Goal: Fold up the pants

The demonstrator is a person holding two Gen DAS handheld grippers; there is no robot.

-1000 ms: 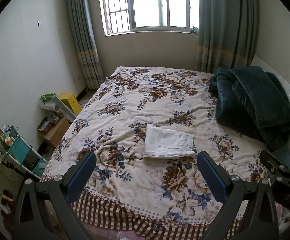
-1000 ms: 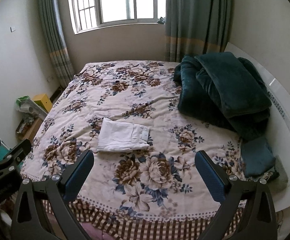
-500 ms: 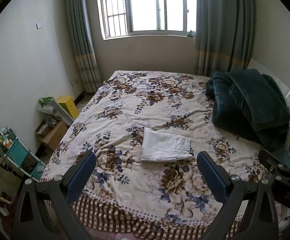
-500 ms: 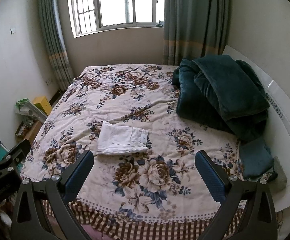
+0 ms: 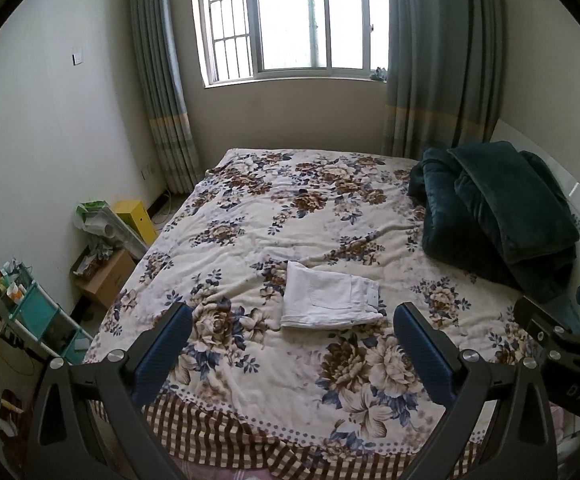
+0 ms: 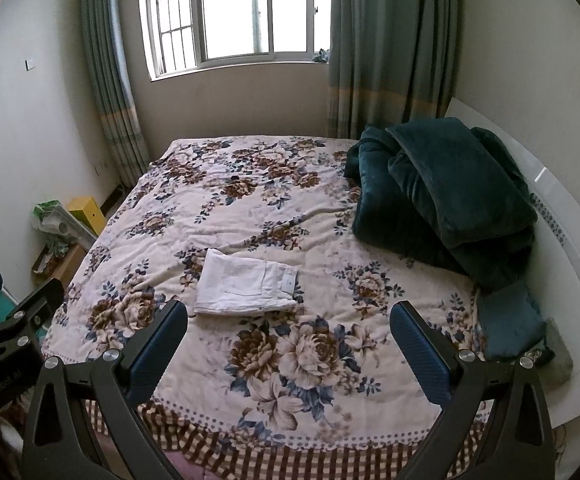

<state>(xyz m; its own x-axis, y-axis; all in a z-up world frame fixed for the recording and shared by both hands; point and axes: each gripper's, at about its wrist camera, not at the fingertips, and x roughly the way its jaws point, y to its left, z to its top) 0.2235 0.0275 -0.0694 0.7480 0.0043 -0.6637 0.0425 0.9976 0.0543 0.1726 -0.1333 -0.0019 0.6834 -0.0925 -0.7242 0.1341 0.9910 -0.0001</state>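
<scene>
1. Since the white cotton pants (image 5: 331, 300) already sit folded into a neat rectangle on the floral-quilted bed (image 5: 274, 216), folding looks done.
2. Left gripper (image 5: 290, 344) and right gripper (image 6: 288, 342) hover well clear, fingers spread, holding nothing.
3. Next up, probably just back away.

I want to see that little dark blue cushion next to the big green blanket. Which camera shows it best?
The right wrist view: the small cushion lies in the open at the bed's edge, below the green blanket. In the left wrist view the right tool covers most of it.

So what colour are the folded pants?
White; the pants show best in the right wrist view.
</scene>
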